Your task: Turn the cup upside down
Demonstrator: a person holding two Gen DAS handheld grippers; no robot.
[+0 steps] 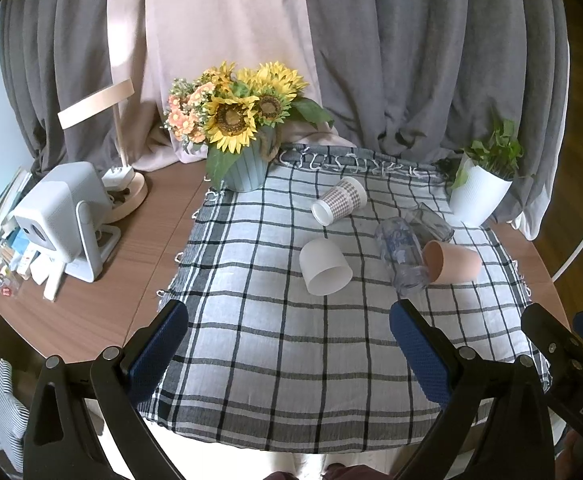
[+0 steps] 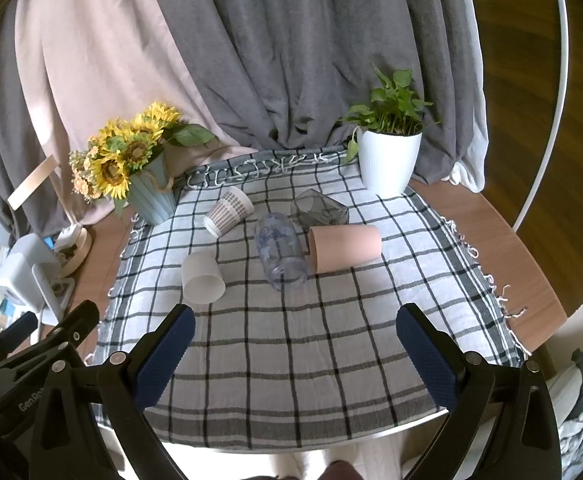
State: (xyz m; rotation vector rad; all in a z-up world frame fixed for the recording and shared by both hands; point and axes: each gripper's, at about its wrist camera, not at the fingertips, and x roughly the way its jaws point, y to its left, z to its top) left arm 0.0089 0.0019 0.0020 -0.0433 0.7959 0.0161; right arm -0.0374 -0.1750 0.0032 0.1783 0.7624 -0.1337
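cup, white: frosted white cup on its side on the checked cloth, mouth toward camera, nearest of the cups, left of centre; same cup in right view
left gripper: jaws wide apart, nothing between them, hovering over near cloth, short of the white cup
right gripper: jaws wide apart, empty, over near cloth; its body also shows at right edge of left view
clear glass: printed clear glass on its side mid-cloth, mouth toward camera, touching pink cup
pink cup: on its side, mouth facing left, right of the clear glass
grey glass: dark square glass tipped over just behind those two
patterned cup: houndstooth paper cup on its side, farther back left
far left: sunflowers in blue pot at cloth's back corner
far right: green plant in white pot at back edge
table: wood table; lamp and white projector on left
backdrop: grey and pink curtains
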